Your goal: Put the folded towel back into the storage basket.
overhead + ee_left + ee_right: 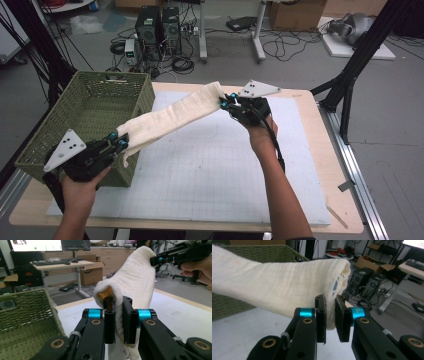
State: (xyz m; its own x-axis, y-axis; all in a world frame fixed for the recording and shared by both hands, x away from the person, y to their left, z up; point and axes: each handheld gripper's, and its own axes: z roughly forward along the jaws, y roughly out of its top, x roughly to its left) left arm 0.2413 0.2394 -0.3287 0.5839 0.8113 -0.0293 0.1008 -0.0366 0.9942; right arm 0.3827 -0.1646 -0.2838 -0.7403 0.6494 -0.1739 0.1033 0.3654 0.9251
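Note:
A cream cloth (170, 116) hangs stretched in the air between my two grippers, above the white gridded mat (210, 165). My left gripper (120, 141) is shut on its near left end, just beside the green basket (90, 107). In the left gripper view the cloth (132, 285) is pinched between the jaws of the left gripper (119, 325) and runs away to the other gripper. My right gripper (225, 101) is shut on the far right end, higher over the mat. Seen from the right gripper (331, 320), the cloth (274, 290) stretches off to the left.
The woven green basket stands on the left edge of the table (340, 200), its inside bare. Black frame posts (350, 75) rise at the right. Beyond the table, computer towers (157, 27), cables and boxes lie on the floor.

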